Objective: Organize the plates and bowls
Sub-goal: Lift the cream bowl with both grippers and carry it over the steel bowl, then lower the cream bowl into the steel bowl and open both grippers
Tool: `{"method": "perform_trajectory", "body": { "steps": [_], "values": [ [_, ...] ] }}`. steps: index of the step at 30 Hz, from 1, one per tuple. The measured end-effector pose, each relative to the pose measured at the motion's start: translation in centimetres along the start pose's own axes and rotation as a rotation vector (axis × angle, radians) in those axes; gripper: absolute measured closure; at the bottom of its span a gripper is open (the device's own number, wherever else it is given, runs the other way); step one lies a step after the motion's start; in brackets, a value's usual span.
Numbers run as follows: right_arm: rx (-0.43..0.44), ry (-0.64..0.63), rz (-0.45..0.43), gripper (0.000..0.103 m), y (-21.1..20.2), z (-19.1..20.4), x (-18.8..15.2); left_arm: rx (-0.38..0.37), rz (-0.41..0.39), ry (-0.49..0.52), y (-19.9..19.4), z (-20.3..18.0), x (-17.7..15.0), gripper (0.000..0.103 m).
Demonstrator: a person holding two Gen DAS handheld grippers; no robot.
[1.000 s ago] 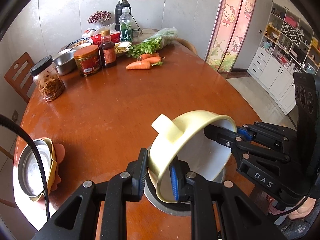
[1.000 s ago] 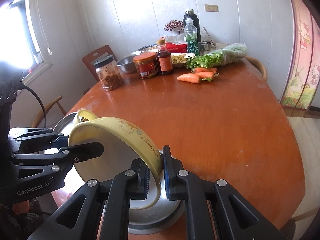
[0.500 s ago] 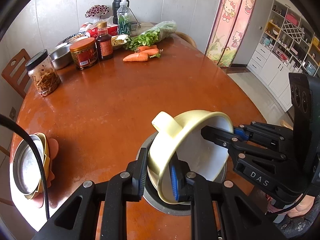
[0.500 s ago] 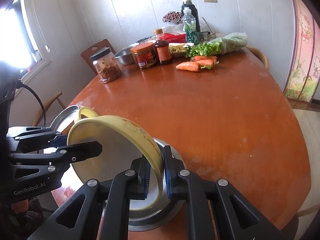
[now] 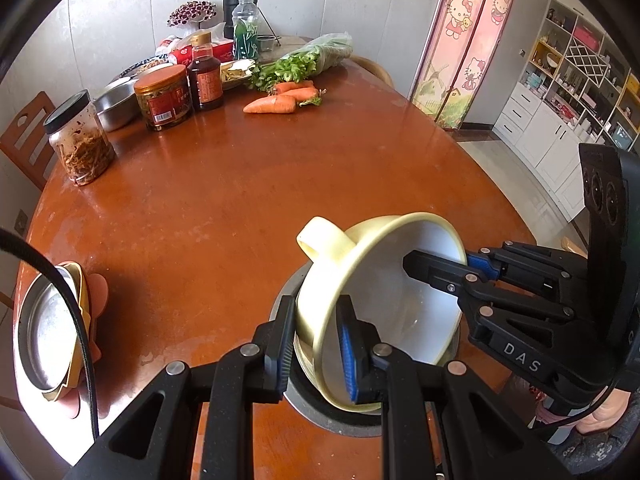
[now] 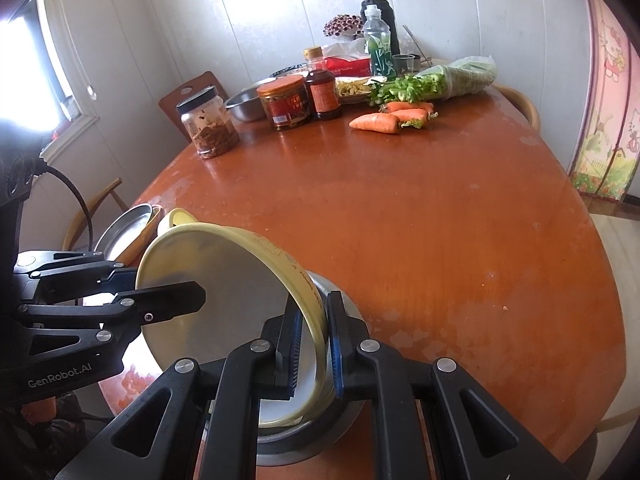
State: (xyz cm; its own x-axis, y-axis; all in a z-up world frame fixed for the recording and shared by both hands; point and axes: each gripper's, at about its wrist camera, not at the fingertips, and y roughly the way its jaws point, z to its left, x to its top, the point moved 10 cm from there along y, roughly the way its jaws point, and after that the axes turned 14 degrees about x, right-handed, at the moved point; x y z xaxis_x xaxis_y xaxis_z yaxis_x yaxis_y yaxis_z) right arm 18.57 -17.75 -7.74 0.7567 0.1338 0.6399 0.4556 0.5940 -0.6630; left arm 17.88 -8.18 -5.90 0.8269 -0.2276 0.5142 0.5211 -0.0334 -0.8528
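Observation:
A yellow bowl with a white inside and a side handle is tilted over a steel bowl near the table's front edge. My left gripper is shut on the yellow bowl's near rim. My right gripper is shut on the opposite rim of the yellow bowl; it shows in the left wrist view at the right. The steel bowl sits under the yellow one. A stack of a steel plate on yellow and pink dishes lies at the table's left edge.
At the table's far side stand a glass jar, a red-lidded jar, a sauce bottle, a steel basin, carrots and bagged greens. A chair stands at the left.
Both grippers have lowered the tilted yellow bowl further into the steel bowl. Both stay shut on its rim.

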Motion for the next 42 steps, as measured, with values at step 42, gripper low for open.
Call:
{"method": "perform_trajectory", "body": {
  "steps": [42],
  "values": [
    [-0.029, -0.002, -0.017, 0.053, -0.2, -0.2, 1.0, -0.016, 0.016, 0.012, 0.9, -0.2, -0.7, 0.082]
  ]
}}
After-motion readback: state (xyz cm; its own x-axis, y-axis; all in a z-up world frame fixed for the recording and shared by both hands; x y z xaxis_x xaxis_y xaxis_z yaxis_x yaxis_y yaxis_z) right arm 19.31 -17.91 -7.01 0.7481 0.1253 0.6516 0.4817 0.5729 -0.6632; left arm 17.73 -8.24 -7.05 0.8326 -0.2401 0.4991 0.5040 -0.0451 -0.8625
